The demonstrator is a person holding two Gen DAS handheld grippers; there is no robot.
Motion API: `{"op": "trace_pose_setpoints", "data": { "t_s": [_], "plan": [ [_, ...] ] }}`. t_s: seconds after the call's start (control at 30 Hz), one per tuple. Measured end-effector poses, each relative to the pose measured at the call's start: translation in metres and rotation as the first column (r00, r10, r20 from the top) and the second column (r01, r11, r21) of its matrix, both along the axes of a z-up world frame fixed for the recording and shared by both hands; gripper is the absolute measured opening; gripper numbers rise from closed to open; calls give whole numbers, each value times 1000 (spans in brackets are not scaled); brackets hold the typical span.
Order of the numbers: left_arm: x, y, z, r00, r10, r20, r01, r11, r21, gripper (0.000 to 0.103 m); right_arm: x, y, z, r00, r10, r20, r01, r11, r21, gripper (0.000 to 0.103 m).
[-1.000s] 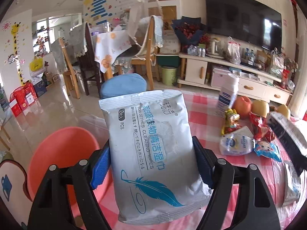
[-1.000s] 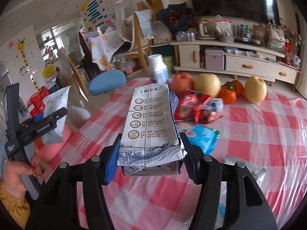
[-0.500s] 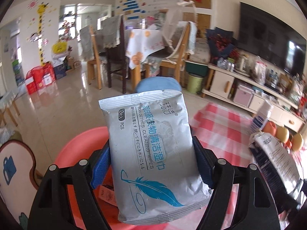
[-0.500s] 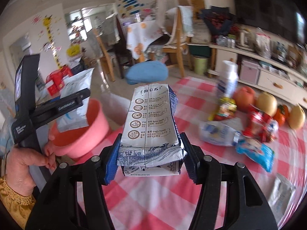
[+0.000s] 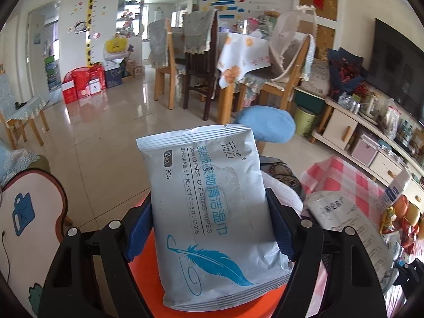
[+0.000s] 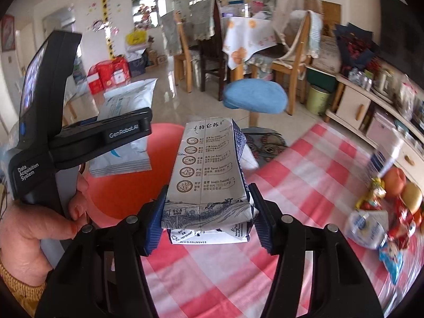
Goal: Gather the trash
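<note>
Left gripper (image 5: 209, 228): clamped on the wipes pack (image 5: 212, 212), now swung over the orange basin (image 6: 127, 185).
Right gripper (image 6: 206, 221): pinching the milk carton (image 6: 209, 182), following off the checked table (image 6: 304, 212).
Meaning: both pieces look ready to drop.

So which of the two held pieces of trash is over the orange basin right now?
The wipes pack in the left gripper; the milk carton in the right gripper hangs over the checked tablecloth beside the orange basin.

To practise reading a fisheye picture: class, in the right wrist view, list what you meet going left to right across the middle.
Person's hand → left hand-held gripper holding the wipes packet → orange basin → milk carton → checked tablecloth → fruit.
</note>
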State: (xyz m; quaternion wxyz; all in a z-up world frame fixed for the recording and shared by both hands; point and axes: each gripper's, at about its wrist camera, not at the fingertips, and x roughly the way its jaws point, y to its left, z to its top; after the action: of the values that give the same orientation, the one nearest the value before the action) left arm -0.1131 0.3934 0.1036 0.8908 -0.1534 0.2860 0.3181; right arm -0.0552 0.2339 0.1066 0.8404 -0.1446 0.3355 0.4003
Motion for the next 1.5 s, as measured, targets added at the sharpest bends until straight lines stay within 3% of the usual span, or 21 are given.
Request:
{"op": "trace_pose_setpoints", "data": {
  "t_s": [0.33, 0.37, 0.47, 0.67, 1.5],
  "plan": [
    [0, 13, -1, 999, 31, -13, -31, 999, 13, 78, -4, 41, -23, 996, 89, 16, -88, 993, -74, 60],
    [1, 12, -2, 999, 30, -17, -29, 999, 14, 78, -4, 41, -25, 996, 88, 15, -87, 993, -79, 62],
    [2, 10, -1, 999, 27, -18, -27, 1000, 15, 80, -5, 36, -26, 998, 52, 32, -50, 996, -73, 83],
    [3, 1, 2, 1000, 12, -14, -11, 999, 36, 86, -6, 13, -28, 999, -28, 45, 31, 998, -56, 90],
    [38, -57, 2, 991, -104, -82, 114, 986, 121, 90, -4, -71, -44, 988, -154, 7, 154, 988, -32, 94]
  ]
}}
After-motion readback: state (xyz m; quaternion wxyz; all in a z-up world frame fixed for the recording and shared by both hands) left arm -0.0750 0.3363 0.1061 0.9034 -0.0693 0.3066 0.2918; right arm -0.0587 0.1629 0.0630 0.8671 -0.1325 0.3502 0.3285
